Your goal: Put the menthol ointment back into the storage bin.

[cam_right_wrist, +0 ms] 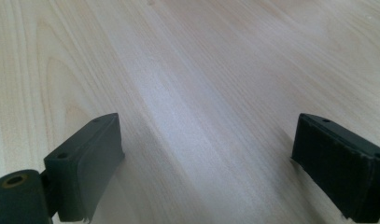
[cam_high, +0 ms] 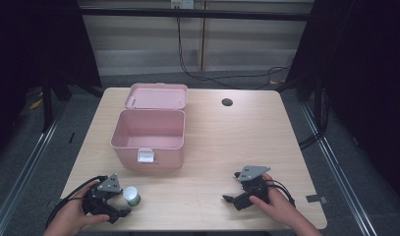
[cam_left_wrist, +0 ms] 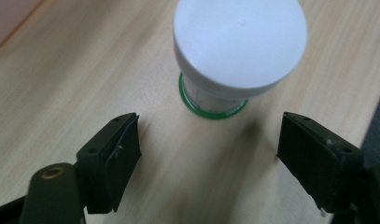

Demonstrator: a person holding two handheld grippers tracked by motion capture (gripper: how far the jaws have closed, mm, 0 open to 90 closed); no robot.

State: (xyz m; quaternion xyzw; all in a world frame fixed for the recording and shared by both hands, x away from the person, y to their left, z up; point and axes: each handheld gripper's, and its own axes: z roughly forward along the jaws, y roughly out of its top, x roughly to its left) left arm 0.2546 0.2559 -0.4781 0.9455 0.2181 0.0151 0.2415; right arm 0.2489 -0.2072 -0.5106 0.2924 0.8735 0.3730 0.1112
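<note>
Tongs spread wide on both sides, bottle standing free

Pale wood-grain counter (cam_high: 212,142) with rounded corners carries a pink plastic box (cam_high: 147,137) toward its left-centre; the box is open, its hinged pink lid (cam_high: 157,96) thrown back flat on the far side and a white latch (cam_high: 146,156) showing on the near wall. A small dark round hole (cam_high: 227,102) sits in the counter's far right part.

Near the front left edge a small bottle with a white round cap and a green band at its foot (cam_high: 132,195) stands upright on the counter, well short of the box. The left tongs (cam_high: 120,202), black with a grey three-cornered plate on top, are held in the person's left hand (cam_high: 70,216) just beside the bottle. In the left gripper view the bottle (cam_left_wrist: 234,51) stands ahead of the left tongs (cam_left_wrist: 208,149), whose two black jaws are parted wide on either side and touch nothing; bare wood lies between them.

The right tongs (cam_high: 232,188), held in the right hand (cam_high: 278,206), rest low over the front right part of the counter, well apart from the bottle and the box. In the right gripper view the right tongs (cam_right_wrist: 206,154) are likewise spread open, with nothing between the jaws but wood grain (cam_right_wrist: 187,70).
</note>
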